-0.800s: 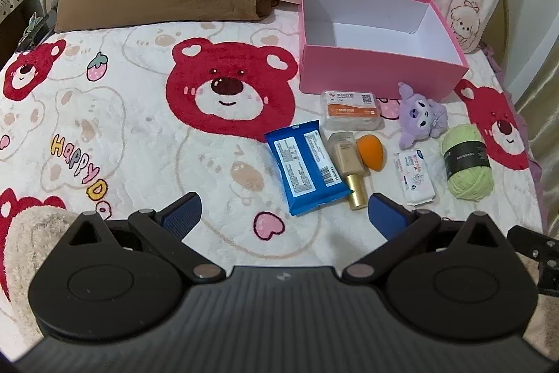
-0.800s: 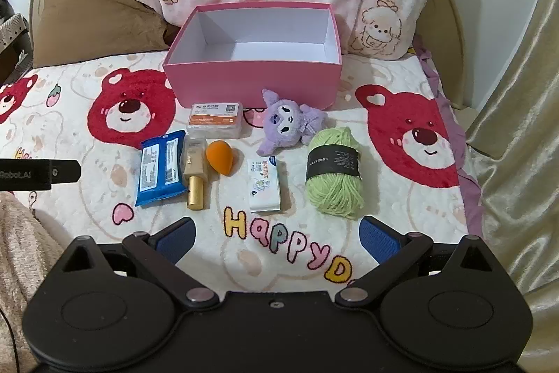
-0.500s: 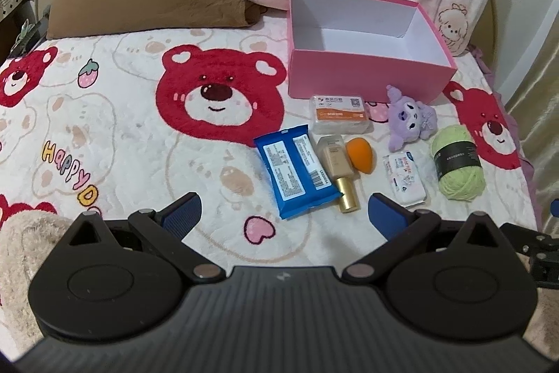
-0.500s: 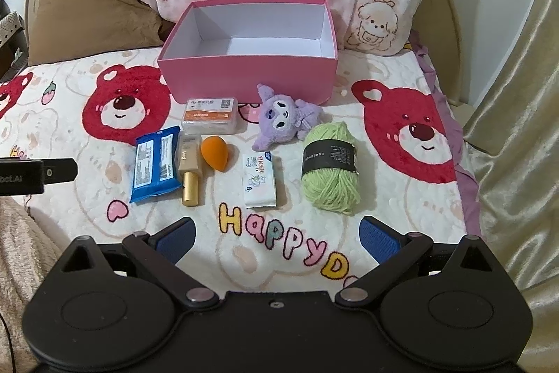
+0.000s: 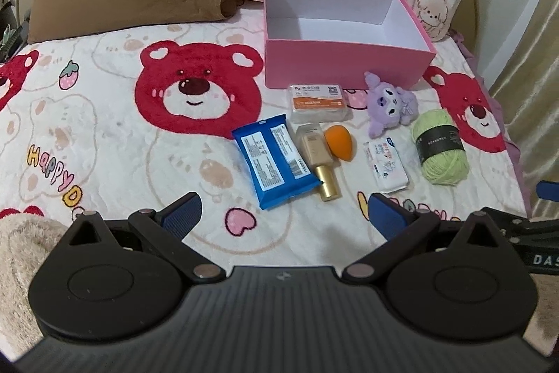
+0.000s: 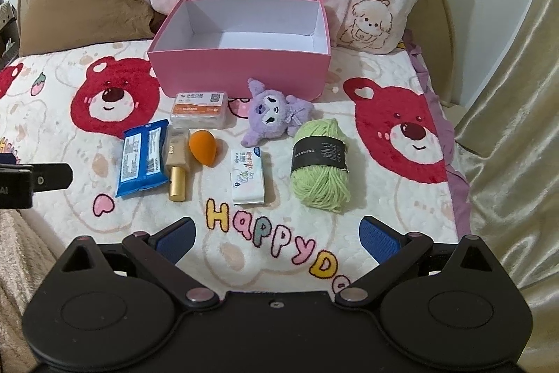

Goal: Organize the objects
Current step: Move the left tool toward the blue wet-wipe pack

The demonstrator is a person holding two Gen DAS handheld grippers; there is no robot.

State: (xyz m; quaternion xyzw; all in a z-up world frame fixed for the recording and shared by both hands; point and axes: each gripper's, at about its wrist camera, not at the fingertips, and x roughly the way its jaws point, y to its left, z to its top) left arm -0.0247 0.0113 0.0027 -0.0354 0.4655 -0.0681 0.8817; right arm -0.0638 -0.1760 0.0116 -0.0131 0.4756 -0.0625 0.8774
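Two "HAPPY DAY" prints on blanket (image 6: pixel 384 205), "DAS" on right gripper (image 5: pixel 545 259)

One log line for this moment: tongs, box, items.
left tongs: open, empty | right tongs: open, empty | pink box: empty | seven items on the blanket, none picked yet
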